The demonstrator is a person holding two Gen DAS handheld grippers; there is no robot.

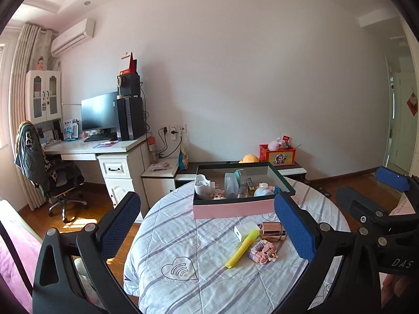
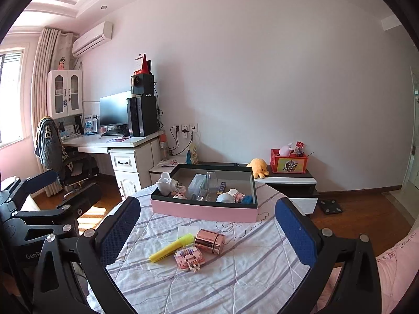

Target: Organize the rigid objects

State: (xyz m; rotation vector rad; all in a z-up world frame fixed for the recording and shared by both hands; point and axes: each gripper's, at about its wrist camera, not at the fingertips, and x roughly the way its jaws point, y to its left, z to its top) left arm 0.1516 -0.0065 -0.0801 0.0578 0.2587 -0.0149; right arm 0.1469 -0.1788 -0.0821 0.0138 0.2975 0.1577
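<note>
A pink box (image 1: 233, 208) (image 2: 201, 210) with a dark rim sits at the far side of a round table with a striped cloth (image 1: 188, 235) (image 2: 235, 274); it holds several small items. In front of it lie a white charger (image 1: 244, 231) (image 2: 187, 230), a rose-gold cylinder (image 1: 273, 231) (image 2: 210, 240), a yellow highlighter (image 1: 242, 252) (image 2: 171, 247) and a pink brick toy (image 1: 263, 251) (image 2: 188, 257). My left gripper (image 1: 207, 225) is open and empty above the table's near side. My right gripper (image 2: 208, 231) is open and empty, with the loose items between its fingers' lines.
A white desk (image 1: 104, 146) with monitor and office chair (image 1: 52, 172) stands at the left. A low cabinet (image 2: 288, 183) behind the table carries a yellow plush (image 2: 258, 167) and a red crate (image 2: 289, 161). Pink bedding (image 2: 398, 269) lies at the right. Wooden floor surrounds the table.
</note>
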